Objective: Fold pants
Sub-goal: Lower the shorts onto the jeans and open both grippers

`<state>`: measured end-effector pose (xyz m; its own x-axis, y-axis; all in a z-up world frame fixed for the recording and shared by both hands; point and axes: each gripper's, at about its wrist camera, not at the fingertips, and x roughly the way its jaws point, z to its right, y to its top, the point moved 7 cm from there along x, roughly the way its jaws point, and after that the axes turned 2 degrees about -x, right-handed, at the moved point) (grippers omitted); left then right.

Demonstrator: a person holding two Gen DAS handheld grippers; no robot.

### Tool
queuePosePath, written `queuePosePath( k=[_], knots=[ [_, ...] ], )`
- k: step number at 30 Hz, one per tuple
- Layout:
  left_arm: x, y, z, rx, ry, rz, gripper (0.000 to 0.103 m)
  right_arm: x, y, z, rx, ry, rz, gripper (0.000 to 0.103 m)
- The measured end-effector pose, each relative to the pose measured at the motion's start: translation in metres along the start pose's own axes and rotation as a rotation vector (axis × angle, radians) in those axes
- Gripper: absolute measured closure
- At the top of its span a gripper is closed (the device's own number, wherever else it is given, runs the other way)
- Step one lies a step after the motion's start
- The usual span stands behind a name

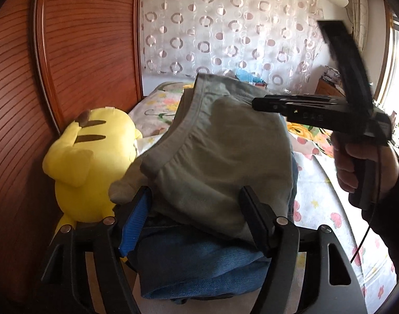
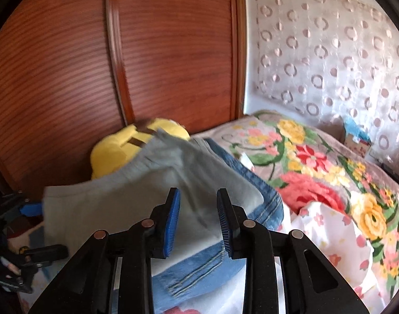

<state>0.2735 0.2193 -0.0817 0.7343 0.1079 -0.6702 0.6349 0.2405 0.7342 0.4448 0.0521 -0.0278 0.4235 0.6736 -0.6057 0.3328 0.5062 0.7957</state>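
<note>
Folded grey-green pants (image 1: 212, 157) lie on top of folded blue jeans (image 1: 199, 267) on the bed. My left gripper (image 1: 196, 201) is open, with a finger on either side of the grey pants' near edge and its pads apart from the cloth. A hand (image 1: 356, 162) holds my right gripper (image 1: 255, 104) from the right, its tip over the pants' far right part. In the right wrist view the right gripper (image 2: 198, 205) is open above the grey pants (image 2: 121, 204) and the jeans (image 2: 199, 269), with nothing between its pads. One blue-padded left finger (image 2: 30, 208) shows at the pants' left edge.
A yellow plush toy (image 1: 89, 162) lies against the wooden wardrobe door (image 1: 81, 39), touching the stack's left side. The flowered bed cover (image 2: 317, 170) spreads to the right. A patterned curtain (image 1: 225, 26) hangs behind the bed, with small items (image 2: 356, 136) at its foot.
</note>
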Motion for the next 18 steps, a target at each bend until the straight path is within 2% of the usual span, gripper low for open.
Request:
queuePosePath(
  k=[6, 8, 11, 18],
  knots=[
    [0.002, -0.003, 0.003, 0.006, 0.003, -0.003, 0.031, 0.016, 0.01, 0.004, 0.036, 0.006, -0.009, 0.073],
    [0.001, -0.003, 0.002, 0.003, 0.005, 0.0, 0.031, 0.01, 0.01, 0.001, 0.041, -0.014, -0.004, 0.072],
    [-0.003, -0.004, 0.001, 0.002, 0.018, -0.002, 0.031, -0.003, 0.005, -0.007, 0.06, -0.028, 0.02, 0.062],
    [-0.021, -0.003, 0.006, 0.022, 0.009, 0.018, 0.028, -0.047, -0.014, -0.034, 0.068, -0.06, 0.049, 0.06]
  ],
)
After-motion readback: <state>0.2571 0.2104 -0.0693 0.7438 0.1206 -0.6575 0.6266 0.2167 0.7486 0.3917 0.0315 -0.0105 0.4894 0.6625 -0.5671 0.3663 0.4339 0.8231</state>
